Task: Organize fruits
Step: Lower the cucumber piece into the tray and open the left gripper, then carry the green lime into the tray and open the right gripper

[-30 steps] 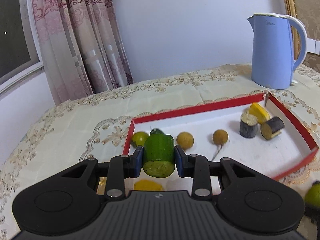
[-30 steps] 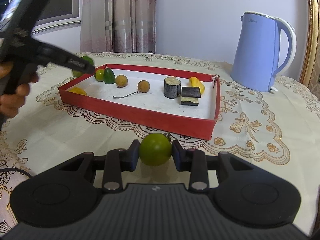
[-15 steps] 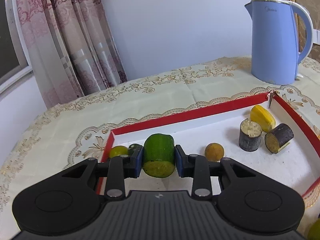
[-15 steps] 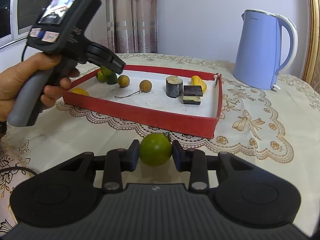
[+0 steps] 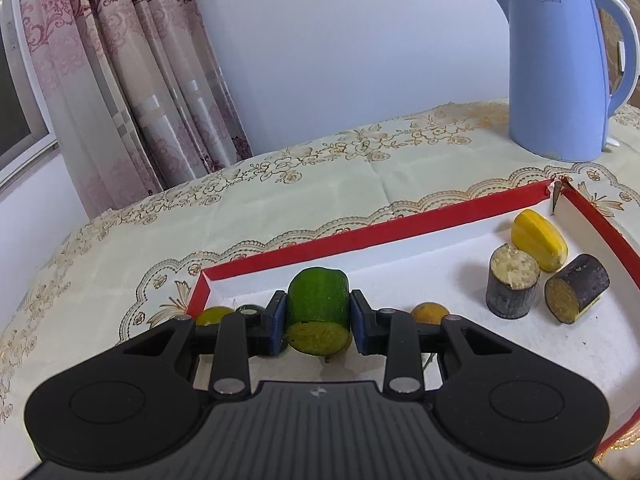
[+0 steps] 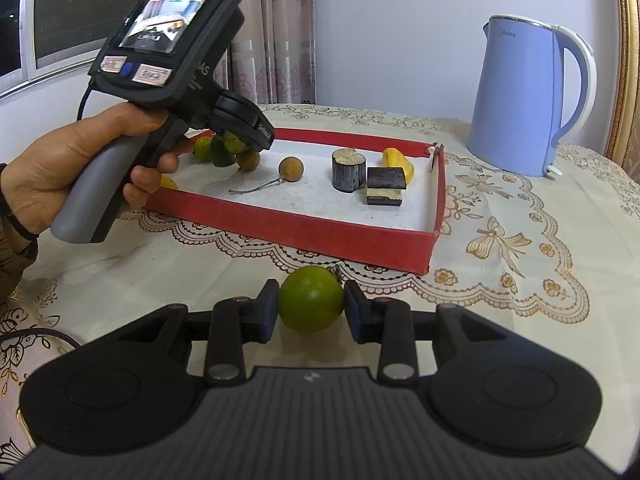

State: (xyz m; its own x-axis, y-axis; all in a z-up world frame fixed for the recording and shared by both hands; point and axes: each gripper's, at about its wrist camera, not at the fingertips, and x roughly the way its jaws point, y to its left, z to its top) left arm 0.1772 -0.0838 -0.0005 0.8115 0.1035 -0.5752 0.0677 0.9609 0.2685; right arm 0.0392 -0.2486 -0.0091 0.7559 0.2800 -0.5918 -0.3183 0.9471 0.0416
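A: Firstly, state the left gripper (image 5: 318, 322) condition.

B: Clamped. Both blue pads press the flanks of the green cucumber piece (image 5: 319, 312), cut face toward the camera. A side grip keeps the piece from rolling and leaves its underside free for set-down.

A: What lies directly beyond that gripper?

B: The white floor of the red tray (image 5: 360, 236), near its corner. Just left of the fingers sit a small lime (image 5: 214, 315) and a dark green item, mostly hidden. Just right sits a brown longan (image 5: 430, 312). The held piece appears to be carried toward the other green items, which suggests grouping by kind.

A: And farther right of it?

B: Two dark sugarcane sections (image 5: 512, 284) and a yellow piece (image 5: 540, 244), touching, bunched by the far right corner. Outside the tray stands a blue kettle (image 5: 560, 64).

A: Right gripper (image 6: 311, 306) condition?

B: Closed on a round green fruit (image 6: 311, 304), low over the table (image 6: 520, 280), just short of the tray's near wall. Probably it waits outside so the two grippers do not collide. The person's hand (image 6: 80, 168) grasps the left tool's handle ahead and to the left.
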